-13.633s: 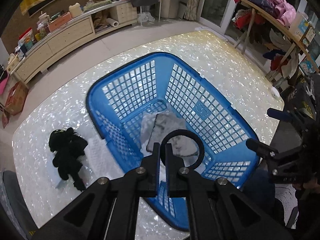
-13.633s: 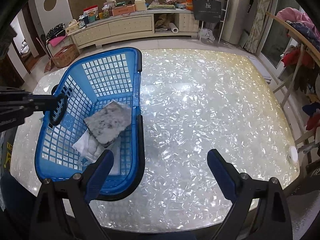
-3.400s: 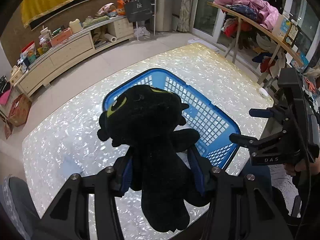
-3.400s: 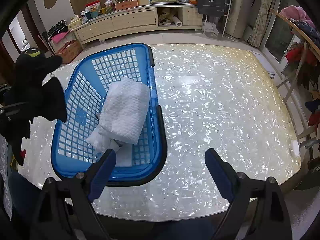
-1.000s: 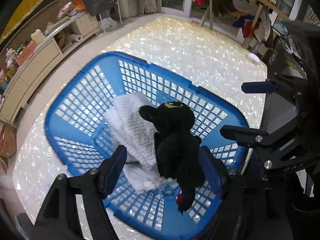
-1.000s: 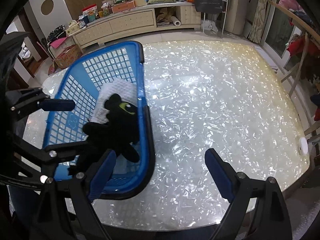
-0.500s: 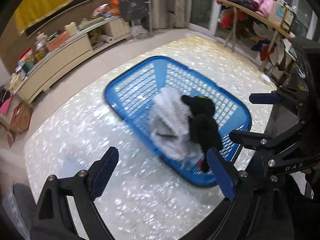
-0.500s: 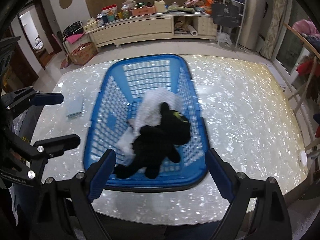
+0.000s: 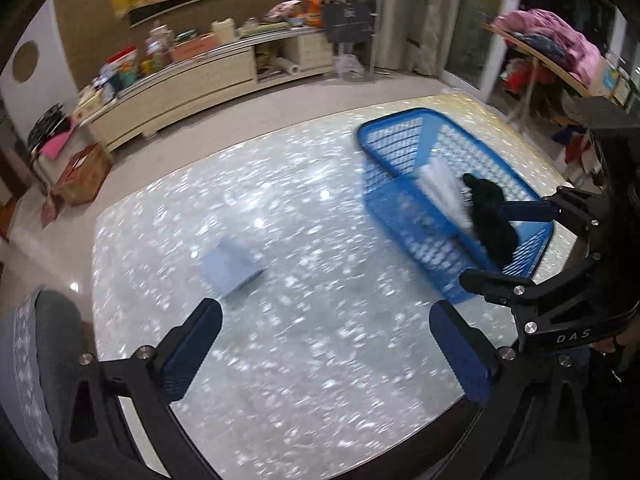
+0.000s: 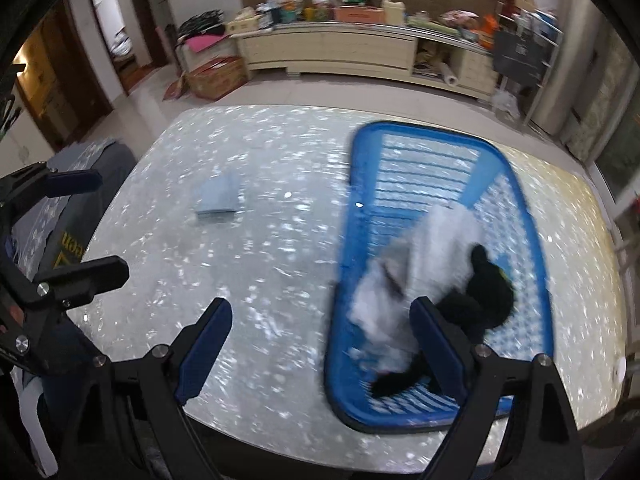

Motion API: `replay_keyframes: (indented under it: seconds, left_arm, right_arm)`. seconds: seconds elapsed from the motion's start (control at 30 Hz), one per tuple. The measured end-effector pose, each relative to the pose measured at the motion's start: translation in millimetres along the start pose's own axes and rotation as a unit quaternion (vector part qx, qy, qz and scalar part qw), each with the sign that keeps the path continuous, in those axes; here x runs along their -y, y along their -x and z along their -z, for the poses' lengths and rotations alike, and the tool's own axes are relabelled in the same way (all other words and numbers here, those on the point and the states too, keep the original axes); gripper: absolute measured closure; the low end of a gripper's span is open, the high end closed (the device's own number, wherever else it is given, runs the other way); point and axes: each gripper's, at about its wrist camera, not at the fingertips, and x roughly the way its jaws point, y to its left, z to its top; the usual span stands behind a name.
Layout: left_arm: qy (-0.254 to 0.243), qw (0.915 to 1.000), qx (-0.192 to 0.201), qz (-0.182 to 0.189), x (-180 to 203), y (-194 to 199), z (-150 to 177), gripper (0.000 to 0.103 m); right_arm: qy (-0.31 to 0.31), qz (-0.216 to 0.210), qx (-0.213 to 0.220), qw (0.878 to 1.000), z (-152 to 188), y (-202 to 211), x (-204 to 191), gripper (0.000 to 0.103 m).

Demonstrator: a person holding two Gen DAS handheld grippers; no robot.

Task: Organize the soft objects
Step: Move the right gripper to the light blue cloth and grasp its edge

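Observation:
A blue basket (image 9: 394,148) (image 10: 360,184) stands on the pearly table. In it lie a white towel (image 10: 436,248) (image 9: 440,188) and a black plush toy (image 10: 488,292) (image 9: 490,220). A folded light-blue cloth (image 9: 230,266) (image 10: 216,196) lies on the table left of the basket. My left gripper (image 9: 324,356) is open and empty above the table, facing the cloth. My right gripper (image 10: 320,356) is open and empty over the table's front edge, its right finger in front of the basket. Each gripper also shows in the other's view, the right (image 9: 520,240) and the left (image 10: 76,228).
The table (image 9: 300,360) (image 10: 260,260) has its near edge under both grippers. Behind it runs a long cream sideboard (image 10: 340,48) with clutter. A cardboard box (image 10: 214,74) sits on the floor. A clothes rack (image 9: 548,40) stands at the right.
Both views have swung left and are blurred. The basket has shifted to the right in both views. The light-blue cloth has come into the left wrist view. Both grippers stay open.

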Motion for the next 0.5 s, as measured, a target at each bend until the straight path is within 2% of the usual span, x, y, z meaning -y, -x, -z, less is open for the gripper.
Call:
replay_keyframes:
  seconds: [0.3, 0.5]
  left_arm:
    - [0.058, 0.9981, -0.009, -0.019, -69.4, -3.4, 32.8, 0.0]
    - [0.084, 0.9961, -0.015, -0.02, -104.8, -17.0, 47.6, 0.0]
  right_arm:
    - [0.03, -0.042, -0.024, 0.998, -36.7, -48.9, -39.6, 0.013]
    - [0.046, -0.053, -0.038, 0.997, -55.4, -80.4, -61.5, 0.013]
